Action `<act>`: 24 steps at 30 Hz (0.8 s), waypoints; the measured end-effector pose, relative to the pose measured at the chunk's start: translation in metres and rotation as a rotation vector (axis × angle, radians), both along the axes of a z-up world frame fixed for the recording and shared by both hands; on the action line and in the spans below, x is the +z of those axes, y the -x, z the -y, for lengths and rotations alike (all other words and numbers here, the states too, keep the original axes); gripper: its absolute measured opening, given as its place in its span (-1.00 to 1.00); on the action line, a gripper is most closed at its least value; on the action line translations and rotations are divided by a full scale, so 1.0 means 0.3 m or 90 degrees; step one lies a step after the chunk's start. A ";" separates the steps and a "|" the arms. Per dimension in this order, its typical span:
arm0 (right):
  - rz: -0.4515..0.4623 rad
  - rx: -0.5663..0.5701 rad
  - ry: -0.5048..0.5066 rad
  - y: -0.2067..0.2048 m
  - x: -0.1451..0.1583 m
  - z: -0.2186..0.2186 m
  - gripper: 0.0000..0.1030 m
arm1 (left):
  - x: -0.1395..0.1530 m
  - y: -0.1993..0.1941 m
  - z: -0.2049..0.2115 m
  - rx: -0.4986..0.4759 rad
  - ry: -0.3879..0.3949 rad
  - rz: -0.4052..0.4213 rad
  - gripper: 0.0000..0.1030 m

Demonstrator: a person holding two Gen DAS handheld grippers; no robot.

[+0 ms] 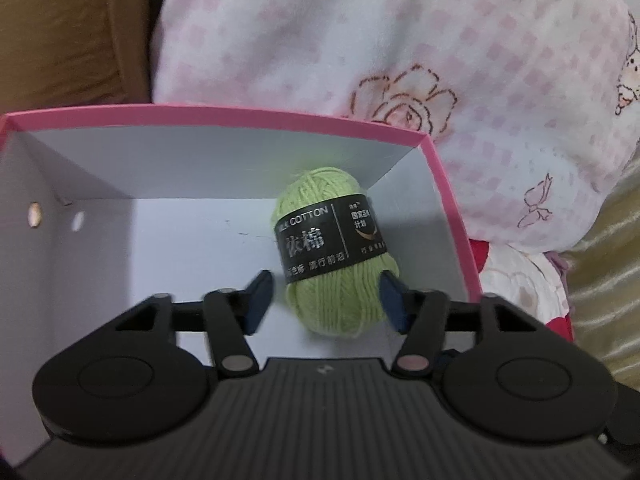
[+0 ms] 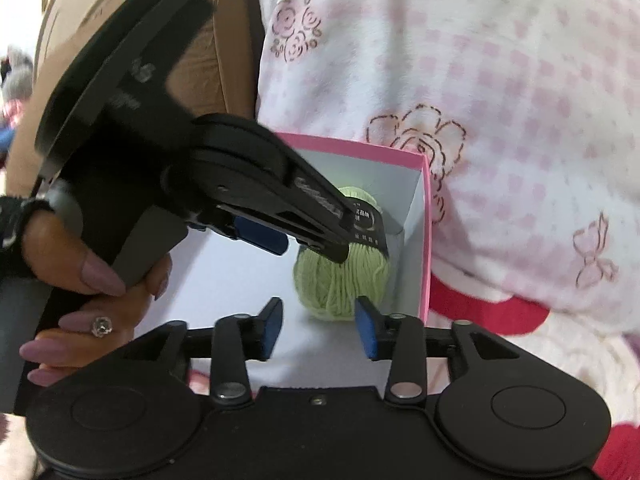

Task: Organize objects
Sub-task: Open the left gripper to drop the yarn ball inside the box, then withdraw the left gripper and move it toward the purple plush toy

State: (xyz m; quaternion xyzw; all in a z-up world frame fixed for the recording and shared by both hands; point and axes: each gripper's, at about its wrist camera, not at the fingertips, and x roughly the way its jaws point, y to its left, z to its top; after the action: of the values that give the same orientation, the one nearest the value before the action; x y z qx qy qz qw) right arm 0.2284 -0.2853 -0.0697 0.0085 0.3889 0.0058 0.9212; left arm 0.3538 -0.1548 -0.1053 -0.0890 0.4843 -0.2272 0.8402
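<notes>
Inside the pink-rimmed box (image 1: 224, 118), seen from the left wrist, a ball of green yarn (image 1: 334, 252) with a black paper band lies on the white floor toward the far right corner. That much of the tidying looks done: the yarn is in the box, and nothing else to sort shows in this view. The left claw (image 1: 326, 296) stands part open around the near end of the yarn; its left pad is clear of the wool, while its right pad sits right at the wool's edge, and I cannot tell whether it touches. It does not look like a hold, so I judge the yarn has been let go. From the right wrist, the same yarn (image 2: 340, 284) rests by the right wall of the box (image 2: 427, 240), with the left claw (image 2: 320, 240) reaching over it from the left, held by a person's hand (image 2: 92, 292). The right claw (image 2: 320, 324) is part open and empty, just on the near side of the yarn and above the box floor. Behind the box, on its far and right sides, lies pink-checked bedding (image 2: 500, 120).
</notes>
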 end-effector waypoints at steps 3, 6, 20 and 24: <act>0.002 0.000 -0.038 0.031 0.034 0.000 0.00 | 0.026 0.040 -0.034 0.006 -0.017 -0.006 0.26; 0.007 0.001 -0.052 0.062 0.068 -0.014 0.07 | 0.075 0.105 -0.089 0.017 -0.016 0.004 0.29; 0.025 -0.003 -0.084 0.257 0.259 -0.090 0.87 | 0.363 0.429 -0.316 -0.015 -0.069 0.061 0.81; 0.017 -0.008 -0.073 0.288 0.293 -0.107 0.87 | 0.407 0.495 -0.380 0.005 -0.062 0.046 0.90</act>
State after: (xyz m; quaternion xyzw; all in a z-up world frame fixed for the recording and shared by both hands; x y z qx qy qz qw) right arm 0.1420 -0.2531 0.0184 0.0635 0.3757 0.0222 0.9243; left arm 0.2055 -0.0409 0.0167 -0.0417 0.4641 -0.2031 0.8612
